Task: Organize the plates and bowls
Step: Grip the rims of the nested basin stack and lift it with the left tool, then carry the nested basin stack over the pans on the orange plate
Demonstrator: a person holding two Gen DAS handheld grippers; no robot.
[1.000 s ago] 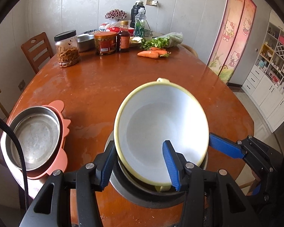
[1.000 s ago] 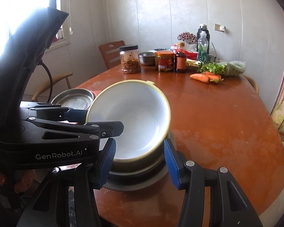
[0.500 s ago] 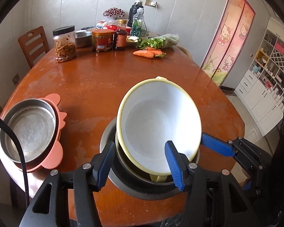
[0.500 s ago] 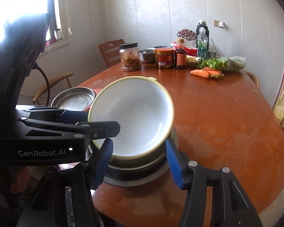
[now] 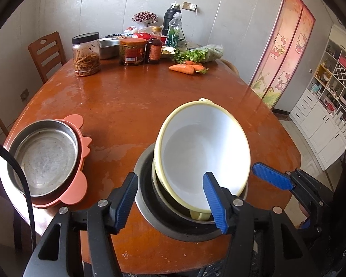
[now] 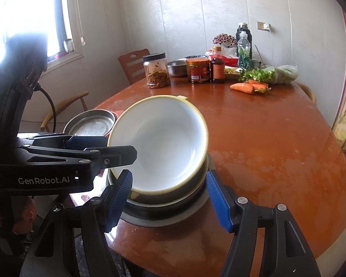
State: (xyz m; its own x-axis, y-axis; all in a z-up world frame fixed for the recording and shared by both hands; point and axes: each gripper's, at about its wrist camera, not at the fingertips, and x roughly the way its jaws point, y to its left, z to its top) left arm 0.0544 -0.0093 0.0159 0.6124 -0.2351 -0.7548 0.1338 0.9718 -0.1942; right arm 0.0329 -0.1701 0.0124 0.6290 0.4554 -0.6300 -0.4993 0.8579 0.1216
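A white bowl with a yellow rim (image 5: 203, 152) leans tilted inside a steel bowl (image 5: 147, 198) near the front edge of the brown table (image 5: 131, 106). It also shows in the right wrist view (image 6: 163, 143), on the steel bowl (image 6: 173, 210). My left gripper (image 5: 170, 203) is open, its fingers either side of the stack's near rim, not clamping it. My right gripper (image 6: 170, 200) is open too, just short of the stack. A steel plate (image 5: 43, 157) sits on a pink plate (image 5: 77, 191) at the left.
At the far end stand a noodle jar (image 5: 86, 54), a red-label jar (image 5: 132, 50), sauce bottle (image 5: 154, 48), a steel basin (image 5: 108, 47), carrots (image 5: 184, 68) and bagged greens (image 5: 200, 54). A wooden chair (image 5: 46, 53) stands at the far left. The table's front edge is right under the grippers.
Both grippers have pulled back and up from the stack. The left gripper's fingers have come off the white bowl's rim, and the bowl now lies tilted in the steel bowl.
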